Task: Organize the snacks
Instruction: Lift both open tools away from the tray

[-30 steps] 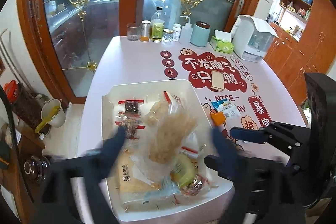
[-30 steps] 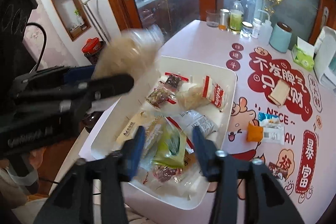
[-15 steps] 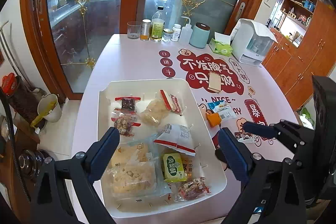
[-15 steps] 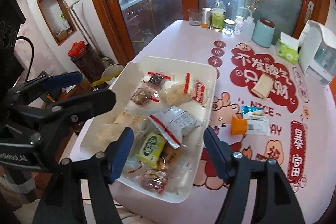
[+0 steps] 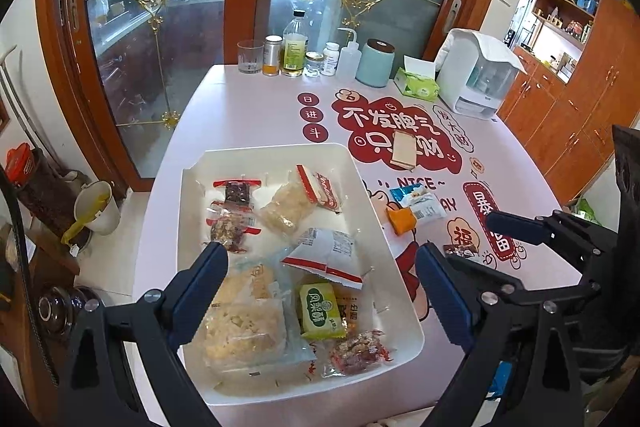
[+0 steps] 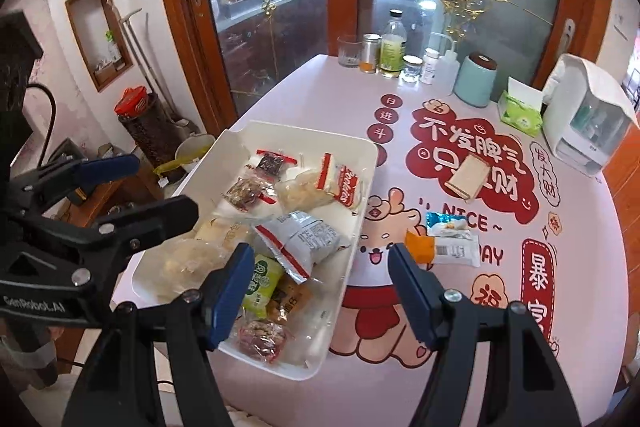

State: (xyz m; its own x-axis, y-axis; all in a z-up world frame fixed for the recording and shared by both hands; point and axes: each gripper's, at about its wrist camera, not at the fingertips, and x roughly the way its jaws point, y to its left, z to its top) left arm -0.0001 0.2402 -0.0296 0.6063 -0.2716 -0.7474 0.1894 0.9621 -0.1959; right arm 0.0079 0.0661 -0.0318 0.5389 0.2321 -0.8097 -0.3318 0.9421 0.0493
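A white tray [image 5: 272,149] [image 6: 304,129] on the pink table holds several snack packets. Among them are a large clear bag of pale puffs [image 5: 244,331], a green packet [image 5: 322,311] [image 6: 260,283] and a white-and-red bag [image 5: 328,255]. My left gripper [image 5: 324,287] hangs open and empty over the tray's near half. My right gripper [image 6: 322,287] is open and empty above the tray's right rim. On the table right of the tray lie an orange packet [image 5: 401,219] [image 6: 420,246], a white-and-blue packet [image 5: 424,205] [image 6: 456,249] and a beige packet [image 5: 403,151] [image 6: 468,175].
At the table's far end stand a glass [image 5: 250,57], bottles [image 5: 295,45], a teal canister [image 5: 376,63], a tissue box [image 5: 416,83] and a white appliance [image 5: 476,79]. A glass door rises behind. Left of the table, on the floor, are a bin and a pot.
The left gripper held the clear bag of puffs above the tray a second ago; it has let go and the bag lies in the tray's near left. The right gripper's jaws widened.
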